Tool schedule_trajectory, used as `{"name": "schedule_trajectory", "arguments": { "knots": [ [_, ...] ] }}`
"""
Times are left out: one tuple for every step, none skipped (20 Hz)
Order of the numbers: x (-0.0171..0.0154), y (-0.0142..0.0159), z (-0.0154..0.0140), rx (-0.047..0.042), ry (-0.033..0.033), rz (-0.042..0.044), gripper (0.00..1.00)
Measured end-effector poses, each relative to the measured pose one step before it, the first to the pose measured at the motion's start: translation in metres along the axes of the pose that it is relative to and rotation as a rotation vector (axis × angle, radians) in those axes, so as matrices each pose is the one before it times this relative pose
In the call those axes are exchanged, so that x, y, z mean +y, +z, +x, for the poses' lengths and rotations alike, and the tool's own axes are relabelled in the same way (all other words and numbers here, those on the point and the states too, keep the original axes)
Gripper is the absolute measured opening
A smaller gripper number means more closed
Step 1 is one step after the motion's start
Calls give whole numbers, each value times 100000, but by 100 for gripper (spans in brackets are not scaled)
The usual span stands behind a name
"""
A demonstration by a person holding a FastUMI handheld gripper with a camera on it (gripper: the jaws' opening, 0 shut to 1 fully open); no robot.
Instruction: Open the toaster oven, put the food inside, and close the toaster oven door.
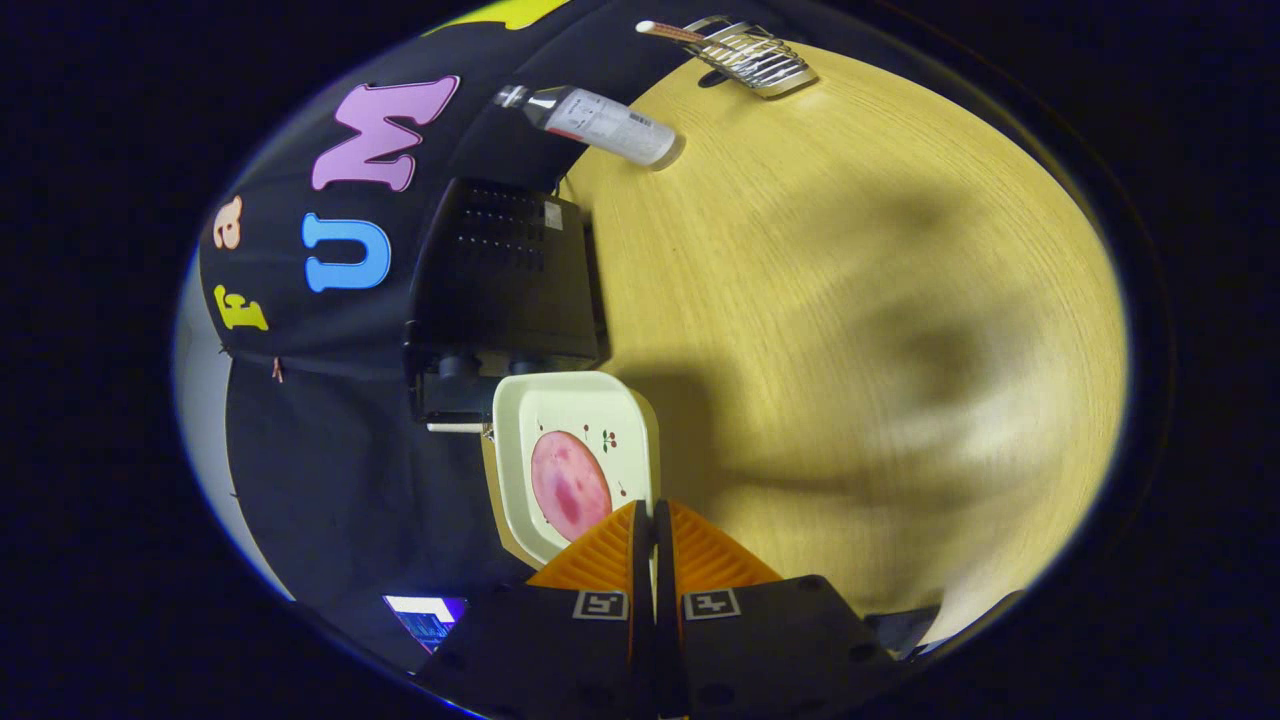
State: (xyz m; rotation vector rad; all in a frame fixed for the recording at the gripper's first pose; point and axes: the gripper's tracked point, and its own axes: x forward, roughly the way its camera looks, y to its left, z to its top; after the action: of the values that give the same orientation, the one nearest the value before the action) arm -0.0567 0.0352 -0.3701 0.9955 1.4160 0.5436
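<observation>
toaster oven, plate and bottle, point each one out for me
toaster oven (500,275): gripper view, on its dark vented top panel.
plate (565,400): gripper view, on the bare cream surface above the round pink slice of food.
bottle (610,125): gripper view, on its white label, mid-body.

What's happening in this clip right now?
A person's handheld tool has its fingers closed on the rim of a cream plate that carries a round pink slice of food. The plate is tilted and sits just in front of the black toaster oven on the wooden table. Whether the oven door is open cannot be told. A bottle and a wire rack lie beyond.
</observation>
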Motion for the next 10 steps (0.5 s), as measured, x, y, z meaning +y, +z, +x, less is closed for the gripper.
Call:
{"name": "schedule_trajectory", "arguments": {
  "knots": [
    [999, -558, 346, -555, 389, 314, 5],
    [971, -719, 392, -213, 378, 236, 5],
    [898, -804, 549, -171, 35, 169, 6],
    [809, -669, 598, -209, -180, 322, 6],
    [814, -768, 632, -413, -138, 601, 6],
    [794, -682, 748, -487, -107, 870, 6],
    [856, -776, 818, -367, -56, 732, 6],
    [682, -628, 810, -460, -415, 482, 6],
    [630, -660, 697, -659, -654, 623, 6],
    [669, -526, 724, -1139, -636, 885, 6]
  ]
}}
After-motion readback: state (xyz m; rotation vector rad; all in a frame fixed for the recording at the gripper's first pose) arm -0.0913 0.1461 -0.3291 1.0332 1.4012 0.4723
